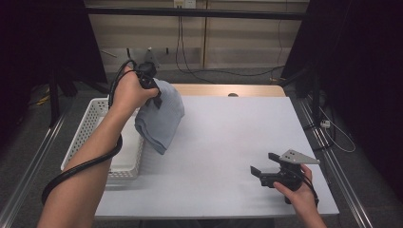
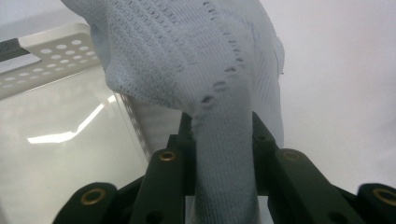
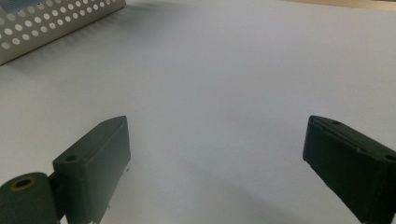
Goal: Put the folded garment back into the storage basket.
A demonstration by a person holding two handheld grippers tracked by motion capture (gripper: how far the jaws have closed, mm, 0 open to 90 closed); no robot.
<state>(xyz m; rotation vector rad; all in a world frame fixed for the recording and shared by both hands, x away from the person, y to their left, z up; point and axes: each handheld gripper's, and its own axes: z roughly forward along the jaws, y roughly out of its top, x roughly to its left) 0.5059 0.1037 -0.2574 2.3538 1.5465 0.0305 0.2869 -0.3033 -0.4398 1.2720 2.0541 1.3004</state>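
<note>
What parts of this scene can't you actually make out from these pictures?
- Left gripper, high view: its jaw tips are hidden by the hand and the blue cloth.
- White basket, high view: the forearm covers part of its floor.
- Blue cloth, left gripper view: top cut off by the frame edge.
- Right gripper, right gripper view: body out of frame.
</note>
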